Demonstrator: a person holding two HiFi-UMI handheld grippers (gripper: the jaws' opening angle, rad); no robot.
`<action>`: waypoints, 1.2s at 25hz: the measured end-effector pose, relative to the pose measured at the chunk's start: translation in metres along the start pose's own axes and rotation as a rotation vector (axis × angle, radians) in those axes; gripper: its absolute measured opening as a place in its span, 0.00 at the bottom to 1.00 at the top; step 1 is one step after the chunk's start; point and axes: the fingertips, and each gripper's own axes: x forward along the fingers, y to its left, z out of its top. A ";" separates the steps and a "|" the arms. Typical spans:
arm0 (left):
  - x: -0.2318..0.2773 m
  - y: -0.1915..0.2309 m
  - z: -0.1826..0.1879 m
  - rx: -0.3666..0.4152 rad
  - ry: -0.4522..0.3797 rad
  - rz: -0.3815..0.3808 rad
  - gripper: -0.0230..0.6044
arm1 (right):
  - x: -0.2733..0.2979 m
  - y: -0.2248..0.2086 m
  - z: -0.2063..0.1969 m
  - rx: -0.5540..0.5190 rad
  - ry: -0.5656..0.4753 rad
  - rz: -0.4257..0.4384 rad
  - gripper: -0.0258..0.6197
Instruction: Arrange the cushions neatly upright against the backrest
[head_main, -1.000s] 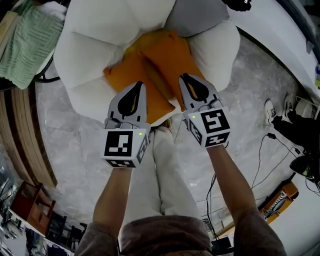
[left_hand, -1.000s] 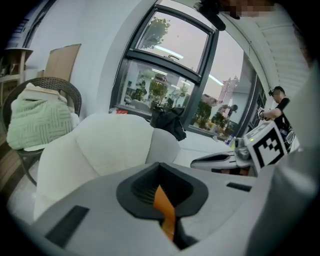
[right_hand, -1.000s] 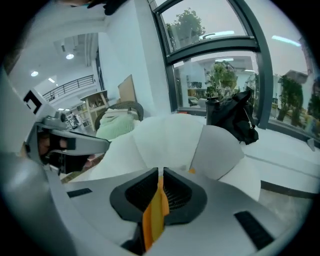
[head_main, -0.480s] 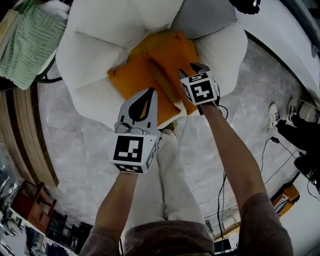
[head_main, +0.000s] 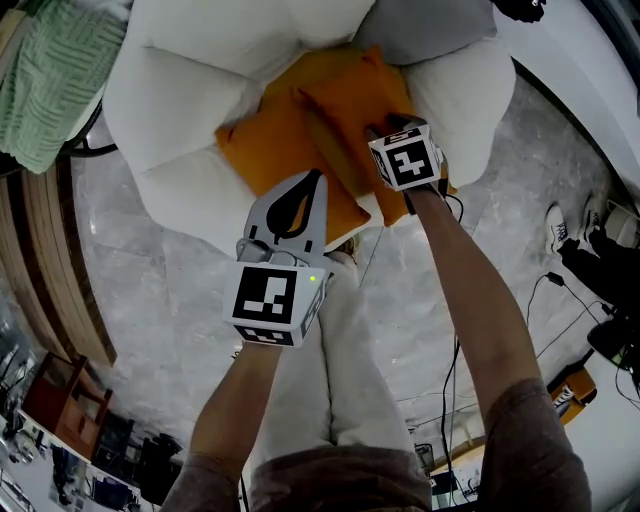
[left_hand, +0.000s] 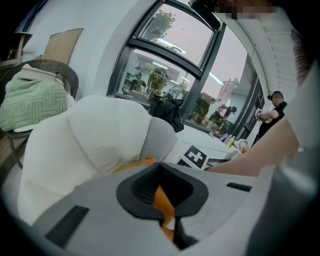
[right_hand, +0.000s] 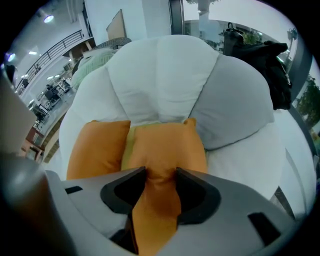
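Two orange cushions lie flat on the seat of a white round armchair (head_main: 190, 90): a left one (head_main: 270, 150) and a right one (head_main: 355, 100), overlapping. My right gripper (head_main: 388, 128) reaches over the right cushion's near edge. In the right gripper view its jaws (right_hand: 160, 180) are opening, with that cushion's (right_hand: 167, 145) bunched edge between them. The left cushion (right_hand: 97, 147) lies beside it. My left gripper (head_main: 312, 185) hovers at the seat's front edge, shut and holding nothing; in its own view (left_hand: 162, 192) orange shows through the slit.
A grey cushion (head_main: 420, 35) leans on the backrest at the right. A green towel (head_main: 45, 80) lies on a wicker chair at the left. Cables (head_main: 450, 380) and shoes (head_main: 560, 230) lie on the marble floor. A black bag (right_hand: 255, 50) sits behind the armchair.
My right gripper has moved forward onto the right cushion and its jaws have opened around the near edge. My left gripper has drifted slightly right and forward, still shut.
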 end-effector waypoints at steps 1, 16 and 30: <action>0.002 -0.001 0.000 0.000 0.000 -0.004 0.04 | 0.001 -0.001 0.000 0.002 -0.003 0.000 0.33; 0.010 0.002 -0.005 -0.014 0.033 -0.016 0.04 | -0.006 0.001 -0.006 0.011 -0.055 -0.012 0.08; -0.007 -0.012 0.037 0.000 0.015 -0.038 0.04 | -0.077 -0.003 0.034 0.219 -0.260 -0.036 0.08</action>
